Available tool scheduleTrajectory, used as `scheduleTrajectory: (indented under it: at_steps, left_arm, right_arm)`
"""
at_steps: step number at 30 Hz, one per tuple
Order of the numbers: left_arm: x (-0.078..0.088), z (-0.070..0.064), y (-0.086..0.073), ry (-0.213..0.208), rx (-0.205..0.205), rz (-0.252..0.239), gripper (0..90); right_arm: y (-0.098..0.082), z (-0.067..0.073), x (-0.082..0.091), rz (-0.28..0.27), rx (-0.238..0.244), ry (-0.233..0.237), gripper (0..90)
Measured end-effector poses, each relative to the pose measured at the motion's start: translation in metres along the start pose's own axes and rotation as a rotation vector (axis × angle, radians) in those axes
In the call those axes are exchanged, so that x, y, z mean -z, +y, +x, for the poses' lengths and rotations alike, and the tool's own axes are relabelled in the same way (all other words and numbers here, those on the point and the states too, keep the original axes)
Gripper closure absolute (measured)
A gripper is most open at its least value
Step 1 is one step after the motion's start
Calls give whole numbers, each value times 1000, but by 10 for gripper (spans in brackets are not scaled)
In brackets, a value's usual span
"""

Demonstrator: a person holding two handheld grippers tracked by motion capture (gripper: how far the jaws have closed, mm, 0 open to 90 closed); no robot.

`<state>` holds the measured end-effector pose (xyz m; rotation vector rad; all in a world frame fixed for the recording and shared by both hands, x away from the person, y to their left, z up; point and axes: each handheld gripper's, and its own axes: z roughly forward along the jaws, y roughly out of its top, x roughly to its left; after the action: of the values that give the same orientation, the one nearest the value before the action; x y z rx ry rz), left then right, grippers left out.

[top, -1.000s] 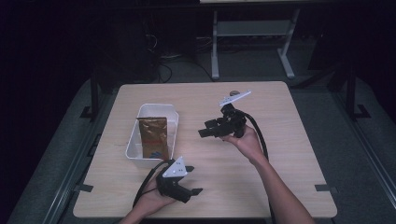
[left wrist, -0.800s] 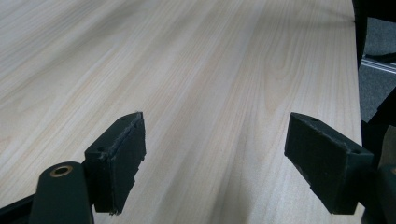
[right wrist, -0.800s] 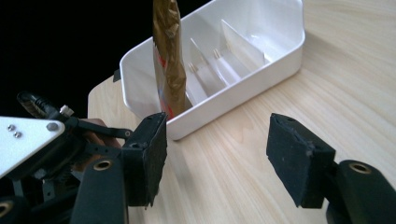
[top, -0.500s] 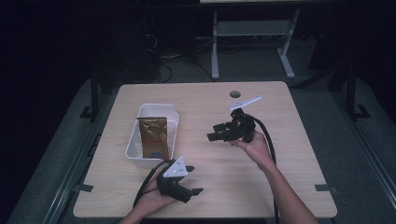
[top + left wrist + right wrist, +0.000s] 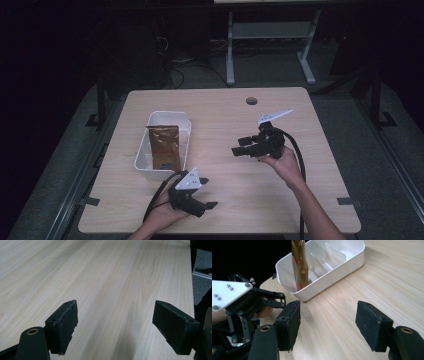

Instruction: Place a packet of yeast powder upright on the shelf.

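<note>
A white plastic bin point(image 5: 186, 131) stands on the left half of the wooden table point(image 5: 220, 110), with a brown and gold packet point(image 5: 164, 145) lying inside it. In the right gripper view the packet point(image 5: 300, 262) leans against the bin's point(image 5: 332, 272) near wall. My left gripper point(image 5: 207, 199) rests near the table's front edge, just below the bin, open and empty point(image 5: 113, 327). My right gripper point(image 5: 239, 148) hovers over the table's middle right, jaws pointing left toward the bin, open with nothing between them point(image 5: 327, 327).
A small round hole point(image 5: 251, 101) sits near the table's far edge. Behind the table stands a grey metal frame point(image 5: 270, 40) on the dark floor. Black cables trail from both grippers. Bare wood lies between the two grippers.
My right gripper has drawn back toward the person and to the right, lowering away from the bin. The left gripper has stayed in place.
</note>
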<state>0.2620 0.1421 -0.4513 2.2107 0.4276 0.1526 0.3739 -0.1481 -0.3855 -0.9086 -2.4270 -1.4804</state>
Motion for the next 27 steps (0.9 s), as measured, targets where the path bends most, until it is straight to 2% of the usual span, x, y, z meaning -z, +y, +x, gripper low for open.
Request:
scheduleTrajectory:
  at_steps: [27]
  left_arm:
    - [-1,1,0,3,5,3,197]
  right_arm:
    - [-41,-3,33,-5,-33,-29,349]
